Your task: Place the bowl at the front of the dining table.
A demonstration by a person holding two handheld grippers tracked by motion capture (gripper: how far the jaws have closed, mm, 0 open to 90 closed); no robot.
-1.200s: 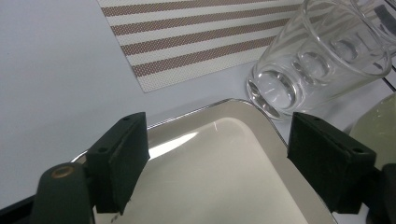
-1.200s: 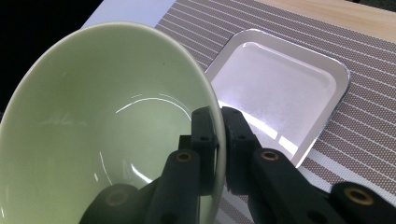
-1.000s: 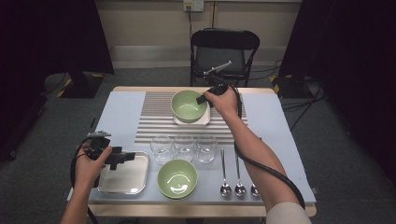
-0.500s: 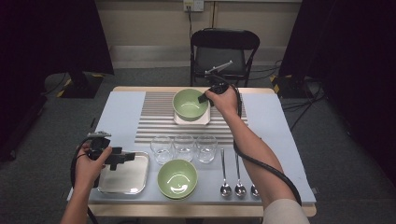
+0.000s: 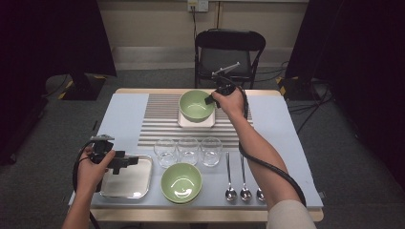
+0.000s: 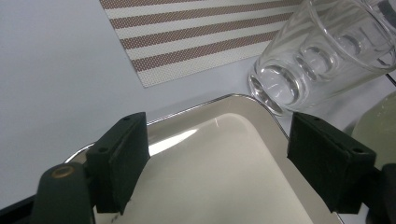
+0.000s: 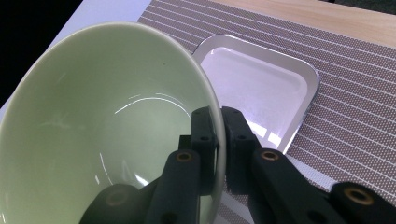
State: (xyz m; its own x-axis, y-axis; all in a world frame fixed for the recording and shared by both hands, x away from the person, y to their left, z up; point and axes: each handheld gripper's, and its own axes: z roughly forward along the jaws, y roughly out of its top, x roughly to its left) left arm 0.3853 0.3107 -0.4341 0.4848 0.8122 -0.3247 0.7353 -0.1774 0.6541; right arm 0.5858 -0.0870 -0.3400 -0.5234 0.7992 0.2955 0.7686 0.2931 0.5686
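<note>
The right gripper (image 5: 210,99) was clamped on the rim of a green bowl (image 5: 195,105), one jaw inside and one outside, holding it tilted above the small tray (image 7: 261,88) on the striped mat (image 5: 157,119). The left gripper (image 5: 131,161) hung with jaws wide apart and empty over the near tray (image 6: 224,163), beside a glass (image 6: 317,56).
</note>
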